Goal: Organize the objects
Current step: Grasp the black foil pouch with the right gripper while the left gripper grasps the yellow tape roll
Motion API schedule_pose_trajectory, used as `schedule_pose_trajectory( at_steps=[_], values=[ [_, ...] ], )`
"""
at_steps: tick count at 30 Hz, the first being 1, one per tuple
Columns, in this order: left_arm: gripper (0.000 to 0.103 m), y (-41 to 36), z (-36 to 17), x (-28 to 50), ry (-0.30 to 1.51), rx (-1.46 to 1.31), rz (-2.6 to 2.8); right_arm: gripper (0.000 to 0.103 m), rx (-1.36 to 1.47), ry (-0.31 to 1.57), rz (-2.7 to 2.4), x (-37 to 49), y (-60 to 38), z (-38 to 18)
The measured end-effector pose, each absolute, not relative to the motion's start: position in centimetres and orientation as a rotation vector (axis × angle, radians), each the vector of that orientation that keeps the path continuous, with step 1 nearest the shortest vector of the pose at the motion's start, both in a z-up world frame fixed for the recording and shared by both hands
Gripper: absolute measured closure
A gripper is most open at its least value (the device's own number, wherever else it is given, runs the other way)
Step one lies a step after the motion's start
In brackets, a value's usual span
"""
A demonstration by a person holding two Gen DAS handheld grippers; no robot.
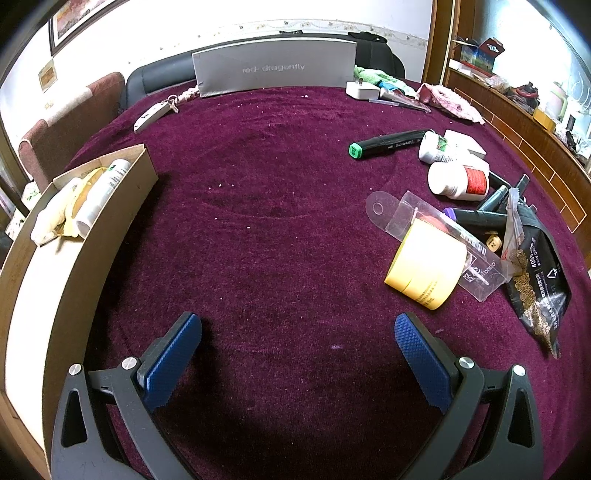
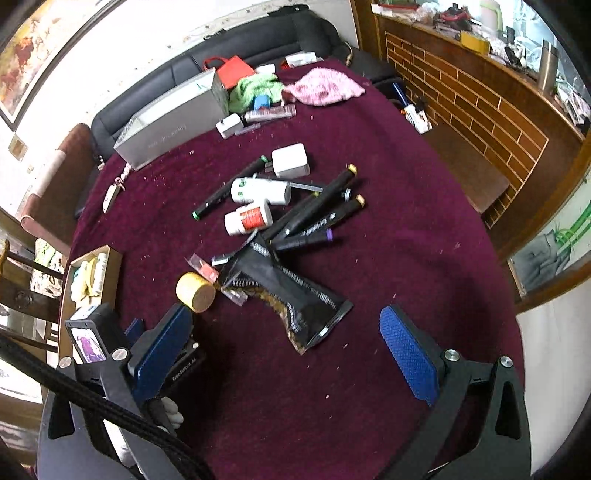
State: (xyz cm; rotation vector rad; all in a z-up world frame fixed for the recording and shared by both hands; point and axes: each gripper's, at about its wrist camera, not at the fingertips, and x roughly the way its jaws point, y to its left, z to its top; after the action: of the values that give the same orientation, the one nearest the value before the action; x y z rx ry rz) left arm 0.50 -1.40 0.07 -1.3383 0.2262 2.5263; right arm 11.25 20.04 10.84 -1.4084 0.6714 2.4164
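Both claws spread, empty: yellow jar [image 1: 426,264] on its side at 2 o'clock of left gripper [image 1: 297,345], nearer it than right gripper [image 2: 286,341]; box [image 1: 122,199] at 10.

Maroon-clothed table [image 1: 280,206], dark sofa [image 2: 258,40], white wall [image 1: 177,26] behind.

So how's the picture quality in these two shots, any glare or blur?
Left wrist view: wall behind blown out white, table edges bowed by the fisheye, dark shadow between the left tool fingers. Right wrist view: sharp centrally, markers slightly soft, window side overexposed.
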Motion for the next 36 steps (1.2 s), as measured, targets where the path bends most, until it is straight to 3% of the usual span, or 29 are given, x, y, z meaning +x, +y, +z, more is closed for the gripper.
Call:
schedule_pose_trajectory(
  at_steps=[12,17,23,27,33,36],
  values=[
    [0.001,-1.2,0.0,-0.3,0.222,-1.397,2.51,0.0,-1.505,0.721,2.418,11.9,23.0,8.7],
    [0.001,-1.0,0.1,0.1,0.229,-1.42,2.538,0.0,-1.577,0.616,2.477,10.9,23.0,8.2],
    [0.001,-0.9,0.2,-0.9,0.223,-1.563,2.471,0.002,-1.701,0.345,2.53,8.0,21.3,6.2],
    [0.007,-1.2,0.5,-0.7,0.213,-1.627,2.431,0.004,-1.758,0.312,2.543,6.2,21.0,5.0],
    [0.007,-2.6,2.9,0.9,0.184,-1.581,2.471,0.004,-1.797,0.265,2.58,4.9,20.6,4.8],
    [0.007,-3.3,4.2,1.3,0.129,-1.542,2.466,0.009,-1.819,0.239,2.586,4.3,20.6,4.6]
  ],
)
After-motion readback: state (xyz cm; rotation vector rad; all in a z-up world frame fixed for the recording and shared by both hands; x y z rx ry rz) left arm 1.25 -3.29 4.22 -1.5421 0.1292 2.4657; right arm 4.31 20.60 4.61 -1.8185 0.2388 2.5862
